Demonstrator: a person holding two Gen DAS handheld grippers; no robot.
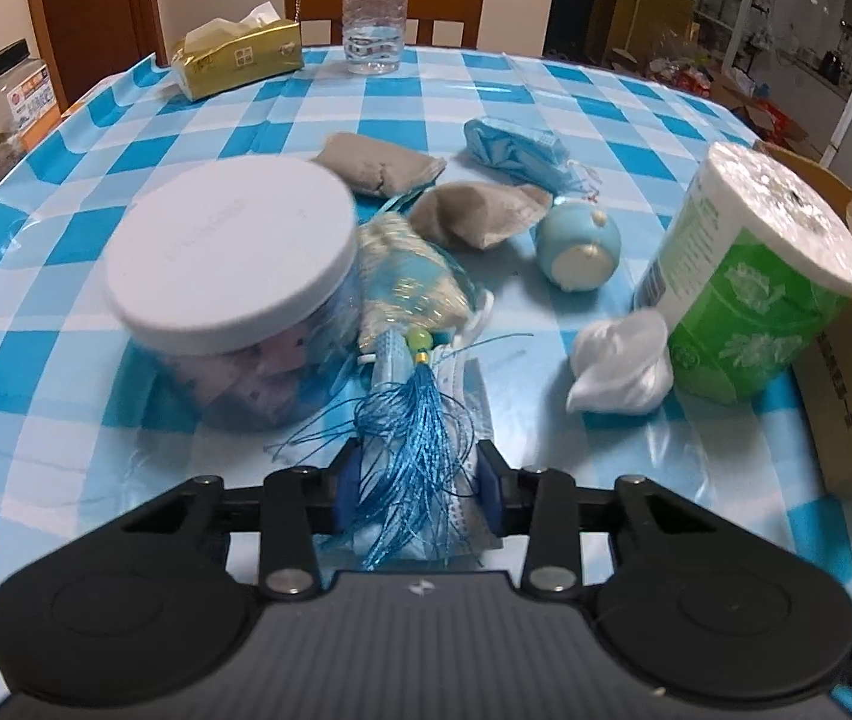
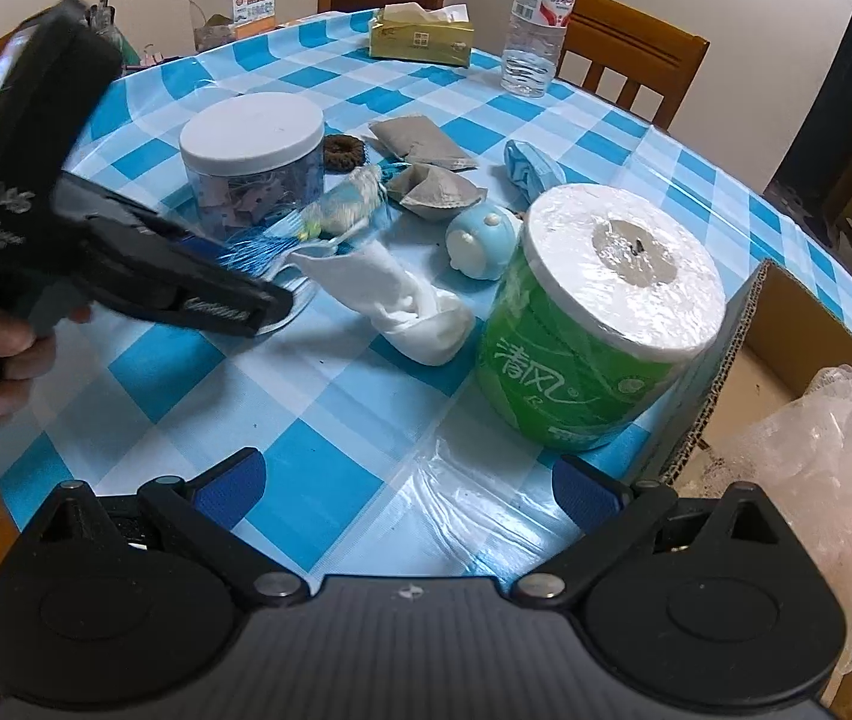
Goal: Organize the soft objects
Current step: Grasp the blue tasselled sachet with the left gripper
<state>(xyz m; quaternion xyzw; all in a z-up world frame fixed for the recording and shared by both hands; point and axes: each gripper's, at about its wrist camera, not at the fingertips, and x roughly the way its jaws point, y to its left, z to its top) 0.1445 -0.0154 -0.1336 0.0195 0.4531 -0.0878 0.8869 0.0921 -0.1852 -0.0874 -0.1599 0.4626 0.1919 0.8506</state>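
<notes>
Left gripper (image 1: 417, 483), blue pads closed on a pale blue folded face mask (image 1: 462, 420); a sachet with a blue thread tassel (image 1: 408, 420) lies over the mask, tassel strands spilling between the jaws. Mask and sachet sit at the near centre of the blue-and-white checked tablecloth (image 1: 66, 324), just beside a clear plastic jar with a white round lid (image 1: 234, 252).

Right gripper (image 2: 408, 489), jaws spread wide, nothing between them, hovering over the near edge of the cloth.

Beyond the sachet: two grey fabric pouches (image 1: 474, 213), a crumpled light-blue cloth (image 1: 513, 150), a small round blue-and-white plush toy (image 1: 576, 252). A white crumpled soft cloth (image 2: 408, 306) lies touching or just beside a green-wrapped roll of toilet paper (image 2: 594, 324). An open cardboard box (image 2: 756, 324) stands at the right table edge with clear bubble wrap (image 2: 834, 450) inside.
</notes>
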